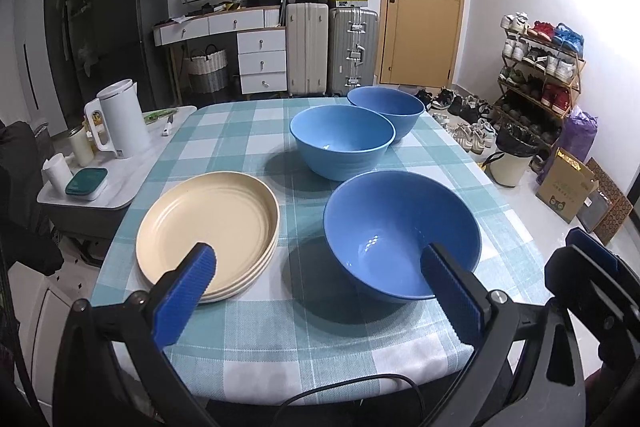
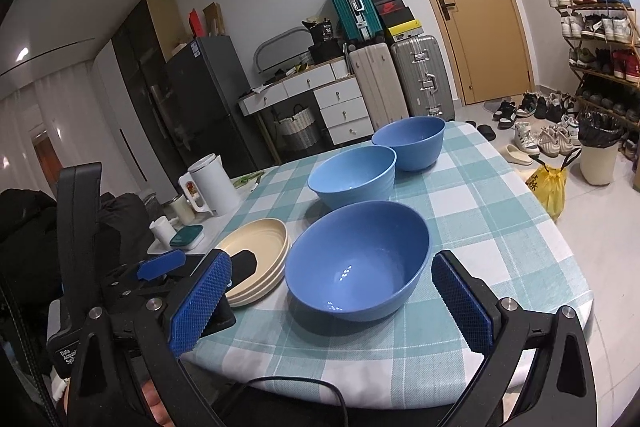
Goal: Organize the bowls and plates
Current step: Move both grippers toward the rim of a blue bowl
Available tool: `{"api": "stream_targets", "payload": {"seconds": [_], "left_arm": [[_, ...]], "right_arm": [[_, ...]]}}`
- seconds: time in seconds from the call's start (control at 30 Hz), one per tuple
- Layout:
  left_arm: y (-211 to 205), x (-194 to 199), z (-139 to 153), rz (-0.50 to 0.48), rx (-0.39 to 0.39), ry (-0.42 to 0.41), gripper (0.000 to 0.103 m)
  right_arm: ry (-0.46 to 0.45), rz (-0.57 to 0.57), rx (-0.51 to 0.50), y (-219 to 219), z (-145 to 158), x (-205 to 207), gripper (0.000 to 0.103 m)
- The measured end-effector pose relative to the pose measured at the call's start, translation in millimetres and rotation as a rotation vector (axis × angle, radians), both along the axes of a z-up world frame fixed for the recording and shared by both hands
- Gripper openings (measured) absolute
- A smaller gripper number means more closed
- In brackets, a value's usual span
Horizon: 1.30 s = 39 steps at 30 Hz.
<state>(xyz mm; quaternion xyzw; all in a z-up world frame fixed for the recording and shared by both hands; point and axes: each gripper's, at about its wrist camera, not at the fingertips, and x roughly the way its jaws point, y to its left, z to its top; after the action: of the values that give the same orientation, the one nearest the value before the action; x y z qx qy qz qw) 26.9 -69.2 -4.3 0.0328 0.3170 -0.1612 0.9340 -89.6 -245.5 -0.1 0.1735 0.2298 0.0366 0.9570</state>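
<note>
A stack of cream plates (image 1: 208,227) (image 2: 260,247) lies at the near left of the checked table (image 1: 248,327) (image 2: 480,211). Three blue bowls stand to its right: a near bowl (image 1: 400,227) (image 2: 356,259), a middle bowl (image 1: 342,141) (image 2: 352,179) and a far bowl (image 1: 386,109) (image 2: 410,141) touching it. My left gripper (image 1: 318,287) is open, hovering near the table's front edge, between the plates and the near bowl. My right gripper (image 2: 332,299) is open too, wide around the near bowl's front, nothing held. The left gripper (image 2: 160,267) shows at the left of the right wrist view.
A white side table (image 1: 120,167) left of the table carries a white kettle (image 1: 118,119), cups and a teal-lidded box (image 1: 86,183). Suitcases, drawers, a door, a shoe rack (image 1: 540,67), a bin (image 2: 598,151) and shoes on the floor surround the table's far and right sides.
</note>
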Motion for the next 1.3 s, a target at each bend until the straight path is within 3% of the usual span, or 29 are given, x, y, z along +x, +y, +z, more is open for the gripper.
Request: {"api": "stream_targets", "payload": {"seconds": [0.23, 0.5, 0.67, 0.77, 0.87, 1.0, 1.1, 1.2, 1.3], "left_arm": [[4, 2, 5, 0.009, 0.009, -0.011, 0.103], [17, 31, 33, 0.034, 0.013, -0.034, 0.103], [21, 59, 71, 0.079, 0.037, -0.137, 0.103], [14, 90, 79, 0.081, 0.086, -0.126, 0.103], [5, 125, 71, 0.060, 0.121, -0.072, 0.103], [-11, 190, 44, 0.072, 0.178, 0.066, 0.103], [-24, 237, 21, 0.075, 0.207, 0.185, 0.103], [-37, 271, 7, 0.058, 0.241, 0.246, 0.103], [-51, 300, -8, -0.002, 0.222, 0.335, 0.103]], "right_arm": [[0.019, 0.049, -0.004, 2, 10, 8, 0.102], [-0.028, 0.100, -0.127, 4, 55, 35, 0.102], [-0.009, 0.088, -0.195, -9, 75, 75, 0.102], [0.045, 0.095, -0.214, -22, 74, 115, 0.102], [0.134, 0.124, -0.116, -41, 63, 161, 0.102], [0.312, 0.108, 0.030, -72, 29, 232, 0.102], [0.407, 0.083, 0.066, -85, 2, 268, 0.102], [0.509, 0.111, 0.074, -91, -27, 306, 0.102], [0.587, 0.112, 0.086, -96, -54, 333, 0.102]]}}
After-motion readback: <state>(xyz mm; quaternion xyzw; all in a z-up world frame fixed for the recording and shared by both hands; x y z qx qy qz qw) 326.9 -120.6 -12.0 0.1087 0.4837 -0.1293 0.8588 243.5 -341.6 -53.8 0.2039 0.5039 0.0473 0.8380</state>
